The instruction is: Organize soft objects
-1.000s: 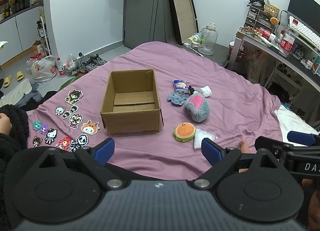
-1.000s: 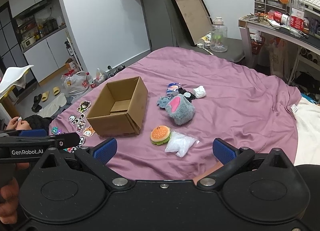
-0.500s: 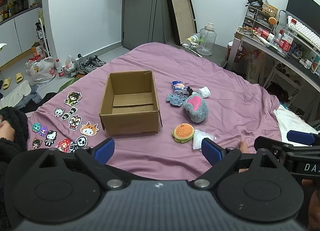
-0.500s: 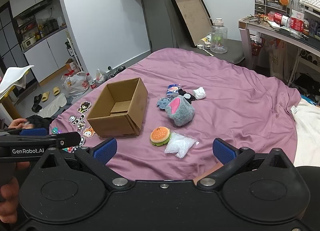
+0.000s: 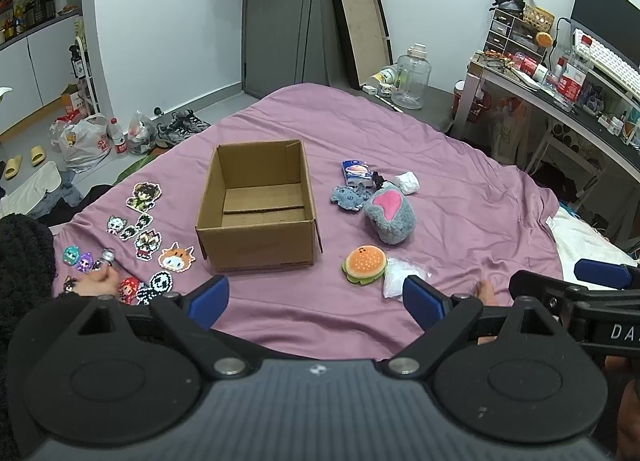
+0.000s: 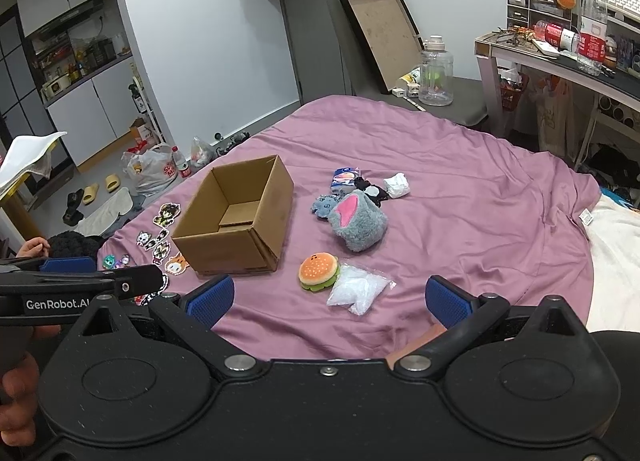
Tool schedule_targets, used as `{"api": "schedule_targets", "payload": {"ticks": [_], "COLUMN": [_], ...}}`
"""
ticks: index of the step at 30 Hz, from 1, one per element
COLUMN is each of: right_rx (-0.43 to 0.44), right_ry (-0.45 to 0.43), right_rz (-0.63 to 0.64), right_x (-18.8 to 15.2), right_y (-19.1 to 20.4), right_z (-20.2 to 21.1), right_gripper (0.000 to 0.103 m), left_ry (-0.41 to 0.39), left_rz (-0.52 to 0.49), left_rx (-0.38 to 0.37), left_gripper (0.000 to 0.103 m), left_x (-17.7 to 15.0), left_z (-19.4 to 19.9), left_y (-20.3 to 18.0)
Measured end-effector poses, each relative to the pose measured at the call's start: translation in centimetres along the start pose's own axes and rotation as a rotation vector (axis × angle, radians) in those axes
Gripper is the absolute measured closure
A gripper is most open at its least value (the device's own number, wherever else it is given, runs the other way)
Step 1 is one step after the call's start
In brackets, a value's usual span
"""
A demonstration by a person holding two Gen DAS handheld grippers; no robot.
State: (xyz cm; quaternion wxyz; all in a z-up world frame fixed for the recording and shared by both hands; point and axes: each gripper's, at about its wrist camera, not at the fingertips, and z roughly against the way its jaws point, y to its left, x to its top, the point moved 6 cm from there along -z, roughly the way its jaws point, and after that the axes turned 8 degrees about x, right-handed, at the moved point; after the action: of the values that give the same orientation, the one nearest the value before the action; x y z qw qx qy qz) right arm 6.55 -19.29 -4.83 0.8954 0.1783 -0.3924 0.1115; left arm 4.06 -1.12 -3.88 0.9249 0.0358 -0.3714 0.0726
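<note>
JAWS: my left gripper (image 5: 316, 295) and right gripper (image 6: 330, 297) wide apart, empty | TARGET: burger plush (image 6: 319, 272), right of box (image 6: 236, 221) | HANDLING: likely light, squashy; pinch across bun.

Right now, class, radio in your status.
Both tongs, left and right, open, empty. Brown cardboard box empty; orange burger plush on purple bedspread. Nothing blocking.

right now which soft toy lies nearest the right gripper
The burger plush, just ahead of the right gripper; the grey plush lies farther back.
</note>
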Motion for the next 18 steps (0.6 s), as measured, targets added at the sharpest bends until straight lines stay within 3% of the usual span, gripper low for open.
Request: {"api": "schedule_targets", "payload": {"ticks": [18], "right_rx": [0.023], "right_ry": [0.012], "right_rz": [0.006], "right_x": [0.7], "right_y": [-0.5], "right_z": [-1.6], "right_gripper": [0.0], "left_ry": [-0.013], "left_rz": [0.026], "left_rx": [0.008], "left_gripper": [0.01], "left_x": [0.8], "left_z": [-1.5], "left_y": [0.0]}}
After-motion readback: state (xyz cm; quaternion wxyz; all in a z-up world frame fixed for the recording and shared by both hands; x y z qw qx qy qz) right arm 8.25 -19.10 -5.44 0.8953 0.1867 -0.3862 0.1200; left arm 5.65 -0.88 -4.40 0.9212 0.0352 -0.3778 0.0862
